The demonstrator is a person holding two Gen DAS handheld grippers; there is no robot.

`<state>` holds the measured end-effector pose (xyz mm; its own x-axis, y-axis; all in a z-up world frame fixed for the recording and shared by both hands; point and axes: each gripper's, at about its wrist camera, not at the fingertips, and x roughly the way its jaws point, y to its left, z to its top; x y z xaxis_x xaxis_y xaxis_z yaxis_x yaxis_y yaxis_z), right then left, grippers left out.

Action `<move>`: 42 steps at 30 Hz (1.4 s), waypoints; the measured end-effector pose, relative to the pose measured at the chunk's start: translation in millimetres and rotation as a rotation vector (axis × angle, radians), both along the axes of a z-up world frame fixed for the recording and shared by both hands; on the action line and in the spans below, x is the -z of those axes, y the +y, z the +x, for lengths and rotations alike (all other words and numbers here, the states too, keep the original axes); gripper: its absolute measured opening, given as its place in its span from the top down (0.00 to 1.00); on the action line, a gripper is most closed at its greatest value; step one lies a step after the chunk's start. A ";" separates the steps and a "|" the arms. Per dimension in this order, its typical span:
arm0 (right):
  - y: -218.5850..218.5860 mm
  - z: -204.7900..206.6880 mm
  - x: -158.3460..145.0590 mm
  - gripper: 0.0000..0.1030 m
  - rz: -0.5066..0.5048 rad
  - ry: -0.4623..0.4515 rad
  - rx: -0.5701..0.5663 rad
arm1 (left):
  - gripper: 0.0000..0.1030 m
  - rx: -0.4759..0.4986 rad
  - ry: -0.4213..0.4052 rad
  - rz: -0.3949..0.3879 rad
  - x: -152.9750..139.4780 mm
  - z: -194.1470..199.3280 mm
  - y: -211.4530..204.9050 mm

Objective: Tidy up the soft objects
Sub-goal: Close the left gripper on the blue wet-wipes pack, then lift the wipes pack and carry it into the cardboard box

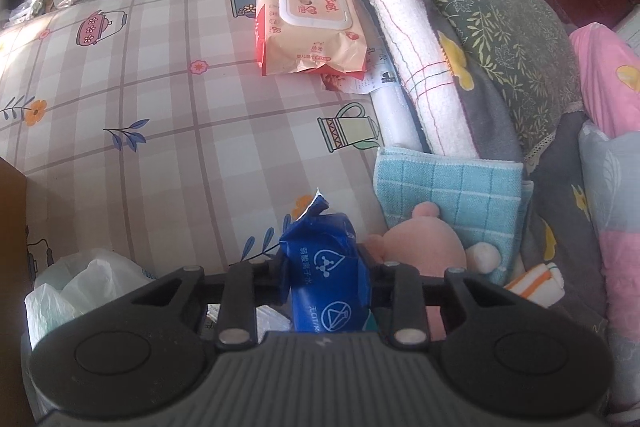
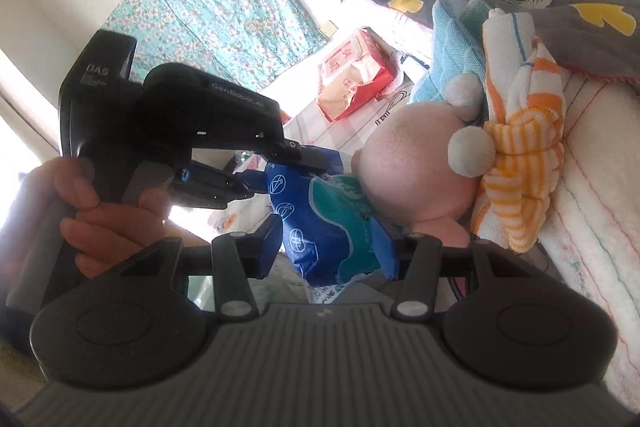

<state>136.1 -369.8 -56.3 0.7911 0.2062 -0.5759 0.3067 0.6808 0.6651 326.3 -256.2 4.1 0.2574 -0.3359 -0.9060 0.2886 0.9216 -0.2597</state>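
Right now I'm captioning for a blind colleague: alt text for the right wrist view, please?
Both grippers clamp one blue wipes pack: the right gripper from below, the left gripper from the left, held in a hand. A pink plush toy and an orange-striped cloth lie beyond.

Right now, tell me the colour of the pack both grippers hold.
Blue and teal pack, best in the right wrist view.

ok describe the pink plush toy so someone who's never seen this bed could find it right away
Start at the checked bedsheet and follow its edge toward the pile of pillows. There, against the folded light blue cloth, lies the pink plush toy. It is the only rounded, stuffed thing there, pink with small whitish pompom ends, beside the blue wipes pack.
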 end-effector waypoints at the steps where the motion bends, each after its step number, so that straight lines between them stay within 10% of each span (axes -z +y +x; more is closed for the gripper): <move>1: -4.3 -2.6 -2.4 0.53 0.025 -0.020 0.012 | 0.70 0.015 -0.011 -0.022 -7.0 -3.3 4.7; 20: -7.0 -5.1 -16.8 0.43 0.506 -0.245 -0.128 | 0.70 0.209 -0.062 -0.391 -93.6 -75.5 102.6; 42: 226.6 52.5 -81.7 0.56 0.332 -0.006 -0.516 | 0.66 -0.216 -0.138 -0.463 -88.7 -131.5 360.6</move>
<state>188.6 -143.2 25.4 0.5445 0.7313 -0.4109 -0.0120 0.4966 0.8679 194.8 104.4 92.8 0.4718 -0.6187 -0.6282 0.1647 0.7618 -0.6265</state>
